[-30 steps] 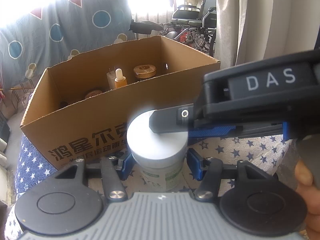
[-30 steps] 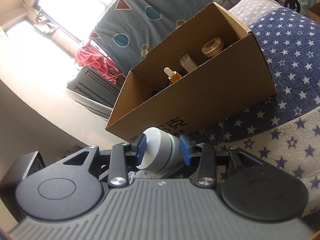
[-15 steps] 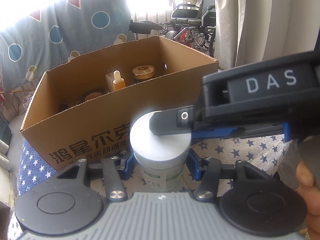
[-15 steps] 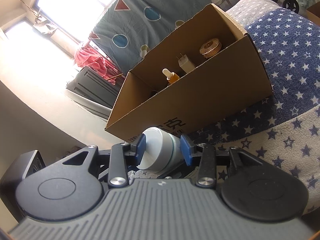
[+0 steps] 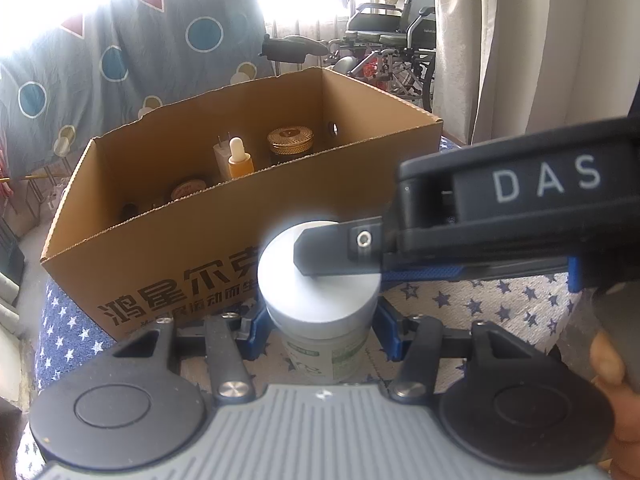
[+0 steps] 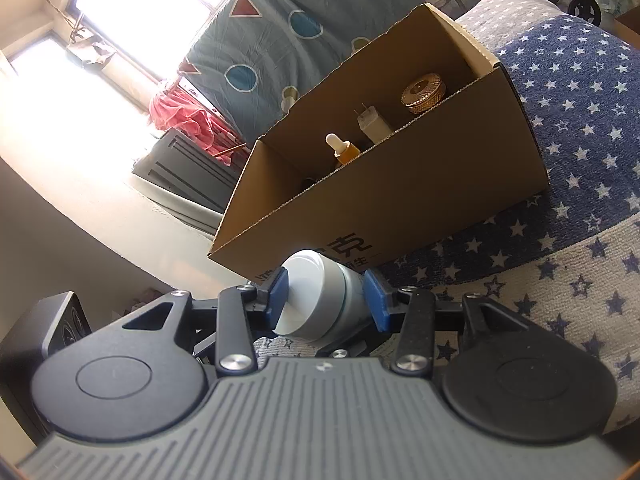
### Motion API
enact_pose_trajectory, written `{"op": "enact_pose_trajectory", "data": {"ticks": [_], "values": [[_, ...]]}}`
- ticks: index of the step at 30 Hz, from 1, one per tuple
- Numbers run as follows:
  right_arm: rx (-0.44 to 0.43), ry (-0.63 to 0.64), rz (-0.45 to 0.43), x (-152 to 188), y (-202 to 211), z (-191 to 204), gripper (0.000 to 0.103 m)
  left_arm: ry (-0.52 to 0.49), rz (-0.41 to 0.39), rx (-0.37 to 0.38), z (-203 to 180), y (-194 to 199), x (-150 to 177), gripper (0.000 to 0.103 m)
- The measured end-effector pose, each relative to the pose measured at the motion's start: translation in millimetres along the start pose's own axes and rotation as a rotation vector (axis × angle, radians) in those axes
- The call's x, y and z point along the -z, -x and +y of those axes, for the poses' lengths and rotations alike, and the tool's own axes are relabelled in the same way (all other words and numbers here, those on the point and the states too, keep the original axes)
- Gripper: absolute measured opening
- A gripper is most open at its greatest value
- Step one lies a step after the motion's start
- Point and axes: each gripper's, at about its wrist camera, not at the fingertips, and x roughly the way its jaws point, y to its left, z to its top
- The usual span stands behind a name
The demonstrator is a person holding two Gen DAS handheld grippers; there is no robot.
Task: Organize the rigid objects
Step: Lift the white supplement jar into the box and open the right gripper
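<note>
Over the last second little has changed: you have only eased your view slightly, and the white jar [image 5: 320,292] still stands on the star-patterned cover in front of the cardboard box [image 5: 224,240]. Both grips hold: your left hand-held gripper [image 5: 318,330] is clamped on the jar's body, your right hand-held gripper [image 6: 326,296] on its lid and base. The jar is not yet boxed.

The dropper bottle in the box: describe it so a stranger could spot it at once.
Start at the open cardboard box on the star-patterned cloth. Inside, near the middle, stands the dropper bottle, just in front of a white plug adapter and left of a gold-lidded jar. It alone has amber-orange liquid under a white rubber bulb.
</note>
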Motion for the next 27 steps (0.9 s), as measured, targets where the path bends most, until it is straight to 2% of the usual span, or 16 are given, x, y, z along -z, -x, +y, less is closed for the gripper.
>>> {"op": "enact_pose_trajectory", "data": {"ticks": [10,15,21,27], "values": [[-0.007,0.018,-0.003,-0.9,4.9,6.2,0.043,-0.008,-0.019,-0.012,-2.9,16.1,-2.7,0.054],[-0.055,0.049,-0.026,-4.8,19.1,20.4,0.043,-0.002,-0.078,-0.04,-1.8,45.2,-12.5,0.054],[-0.118,0.138,-0.081,-27.8,42.3,53.9,0.043,-0.002,-0.182,-0.062,3.5,79.7,-41.9,0.054],[-0.148,0.227,-0.134,-71.8,59.6,80.5,0.043,0.003,-0.25,-0.042,8.6,85.7,-88.6,0.054]]}}
